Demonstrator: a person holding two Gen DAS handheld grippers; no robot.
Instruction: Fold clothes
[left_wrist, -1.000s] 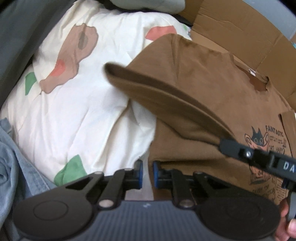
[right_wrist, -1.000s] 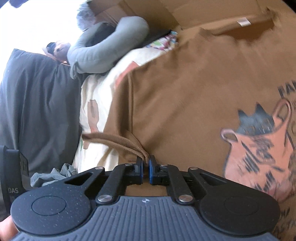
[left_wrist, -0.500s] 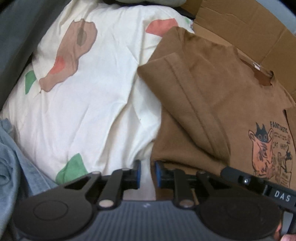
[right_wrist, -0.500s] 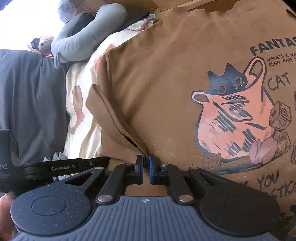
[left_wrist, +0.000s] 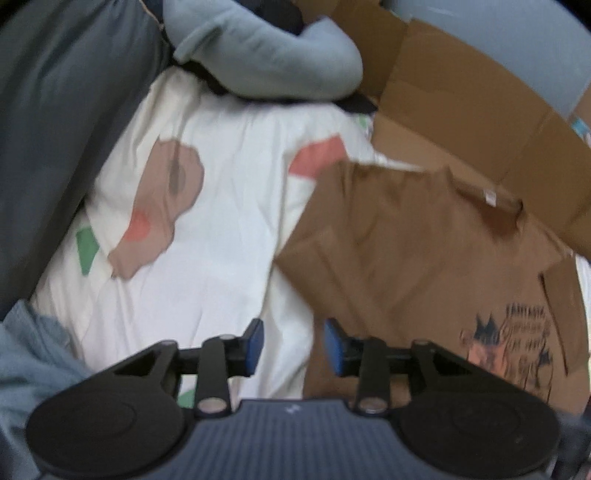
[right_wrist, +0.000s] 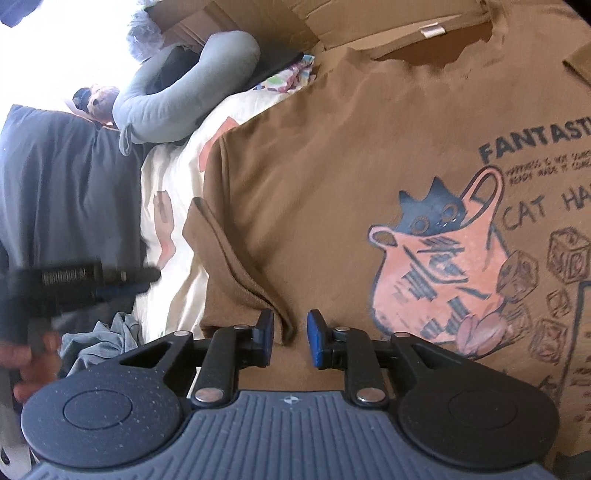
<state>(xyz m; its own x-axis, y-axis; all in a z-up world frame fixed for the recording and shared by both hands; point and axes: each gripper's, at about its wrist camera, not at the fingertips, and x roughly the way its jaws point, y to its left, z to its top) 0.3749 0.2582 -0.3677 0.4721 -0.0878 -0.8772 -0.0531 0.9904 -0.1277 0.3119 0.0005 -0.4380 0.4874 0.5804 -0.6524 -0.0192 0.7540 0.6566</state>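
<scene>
A brown T-shirt (right_wrist: 332, 177) with a cat print (right_wrist: 439, 258) lies flat on the bed, collar away from me. Its left sleeve (right_wrist: 229, 254) is folded inward over the body. My right gripper (right_wrist: 290, 338) hovers at the sleeve's end, jaws opening; the cuff lies between the pads without being pressed. In the left wrist view the same T-shirt (left_wrist: 406, 258) is on the right, blurred. My left gripper (left_wrist: 293, 347) sits over the shirt's edge and the white duvet (left_wrist: 229, 236), jaws opening with nothing between them. It also shows blurred in the right wrist view as left gripper (right_wrist: 92, 280).
The printed white duvet covers the bed. A grey neck pillow (left_wrist: 266, 62) and dark blanket (left_wrist: 55, 129) lie at the far left. Flattened cardboard (left_wrist: 461, 110) sits behind the shirt. Light blue denim (left_wrist: 26, 354) is bunched at the near left. A hand (right_wrist: 33, 365) holds the left gripper.
The sleeve, held up by the right gripper, has been laid onto the shirt and let go. Both grippers' jaws have widened. The left gripper has drawn back and up.
</scene>
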